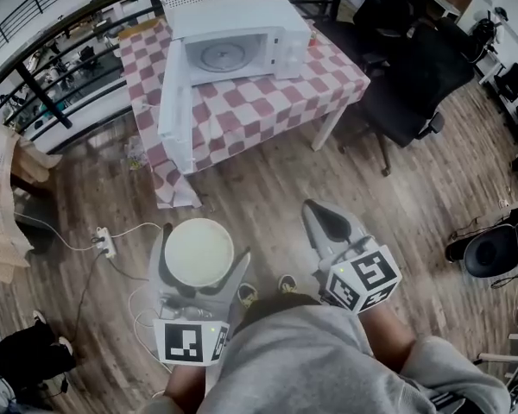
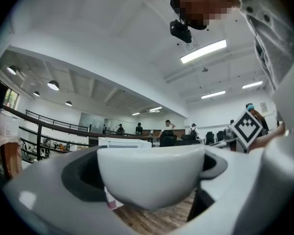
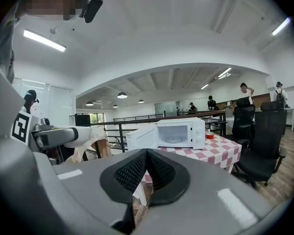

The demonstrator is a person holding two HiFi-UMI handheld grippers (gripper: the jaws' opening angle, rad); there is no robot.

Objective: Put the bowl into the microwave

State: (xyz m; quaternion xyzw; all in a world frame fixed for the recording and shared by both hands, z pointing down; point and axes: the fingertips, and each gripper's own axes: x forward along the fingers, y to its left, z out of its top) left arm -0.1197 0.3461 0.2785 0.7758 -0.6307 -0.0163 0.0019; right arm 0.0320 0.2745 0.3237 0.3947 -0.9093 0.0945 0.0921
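- White bowl point(image 1: 198, 250): carried upright above the wooden floor point(image 1: 268, 188), directly in front of the person's body. It is well apart from the microwave.
- Left gripper point(image 1: 201, 261): jaws spread wide, one on each side of the bowl. In the left gripper view the dark pads point(image 2: 81, 177) bear on opposite sides of the bowl wall just under the rim. The bowl is gripped and rests on nothing else.
- Right gripper point(image 3: 146, 160): jaws brought together, the ribbed pads meeting at the tips with nothing between them. It is held beside the left gripper, apart from the bowl, and aimed towards the table.
- Microwave point(image 1: 242, 37): white, standing on the table point(image 1: 268, 93), which is covered with a red-and-white check cloth.
- Microwave door point(image 1: 173, 102): swung fully open to the unit's left and hanging past the table edge. The round turntable point(image 1: 220, 56) inside is in plain sight.
- Black office chair point(image 1: 414, 84): just beside the table's right end.
- White power strip point(image 1: 104, 241): lying on the floor with its cable, to the left of the bowl.
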